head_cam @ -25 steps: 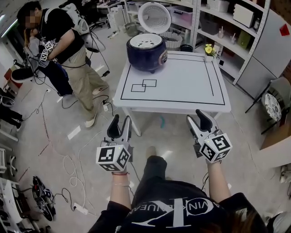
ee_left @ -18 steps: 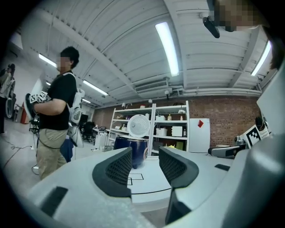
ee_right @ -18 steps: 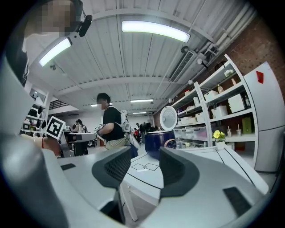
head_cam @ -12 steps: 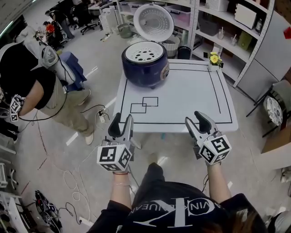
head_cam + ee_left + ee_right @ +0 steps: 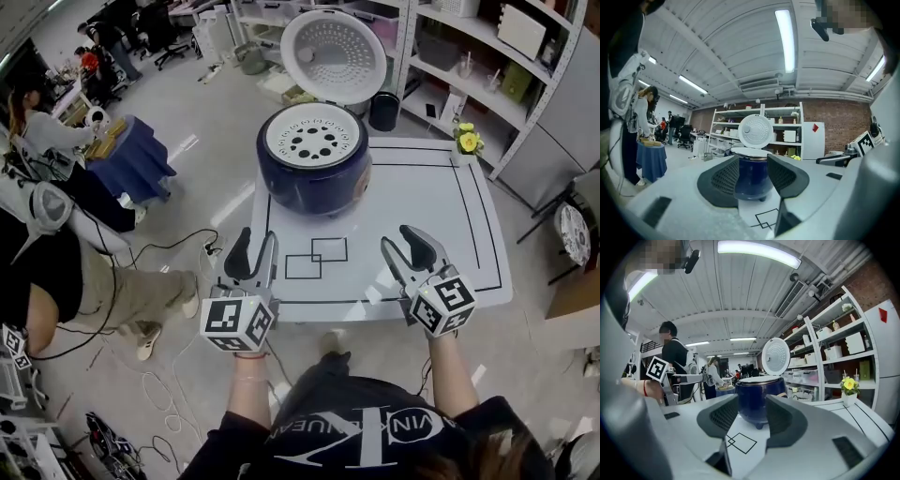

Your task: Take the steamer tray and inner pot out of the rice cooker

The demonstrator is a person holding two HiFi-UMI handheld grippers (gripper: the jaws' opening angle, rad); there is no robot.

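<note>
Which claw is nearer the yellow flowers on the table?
Right. The right claw is at the table on the side of the flowers; the left claw is by its opposite, left edge.

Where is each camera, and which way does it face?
Head view: on the person's head, looking steeply down at the table and rice cooker; forearms, left gripper and right gripper show.
Left gripper view: on the left gripper, looking level between its open jaws at the rice cooker; right gripper at right edge.
Right gripper view: on the right gripper, looking between its open jaws at the rice cooker; left gripper at left.
Shared: all three show the rice cooker with its lid up.
</note>
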